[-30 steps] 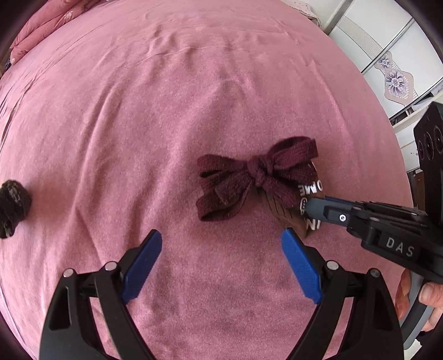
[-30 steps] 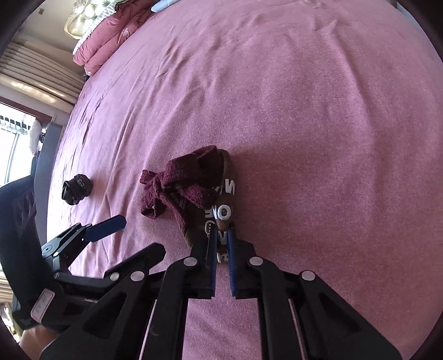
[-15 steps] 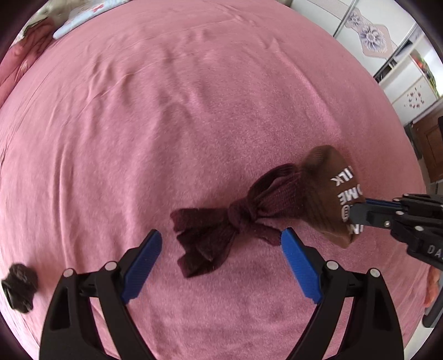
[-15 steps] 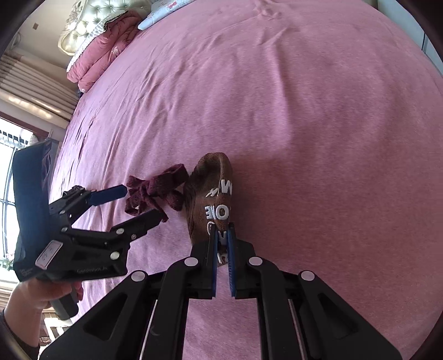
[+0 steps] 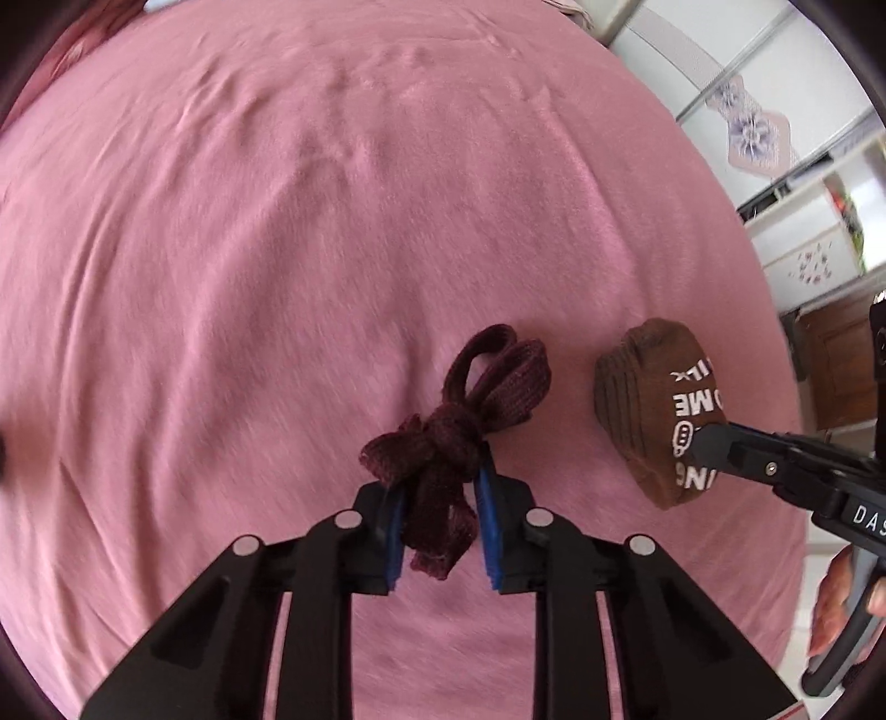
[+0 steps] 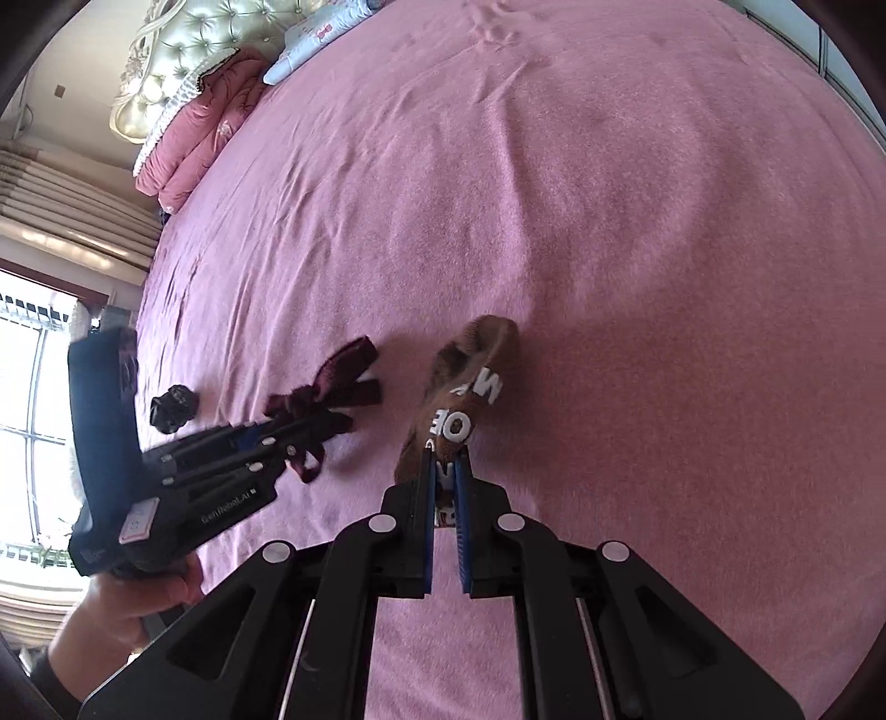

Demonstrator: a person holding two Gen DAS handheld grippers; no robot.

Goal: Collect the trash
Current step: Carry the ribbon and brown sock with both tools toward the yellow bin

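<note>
Soft, light dark-maroon knitted bow [image 5: 451,443], just above the pink bedspread [image 5: 277,249], best pinched at its knot, where left gripper [image 5: 440,518] has just been closing; right gripper [image 6: 443,482] clenches brown printed sock [image 6: 459,399].

Pink bedspread [image 6: 581,194] covers the bed; tufted headboard [image 6: 183,50] far-left; bright window [image 6: 27,399]; white cabinets [image 5: 786,144].

Maroon knotted sock [image 5: 443,443] between left gripper [image 5: 440,520] pads

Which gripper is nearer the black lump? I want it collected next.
Left. The left gripper, jaws just closed on the maroon bow, is beside the black lump; the right gripper, holding the brown sock, is farther off.
</note>
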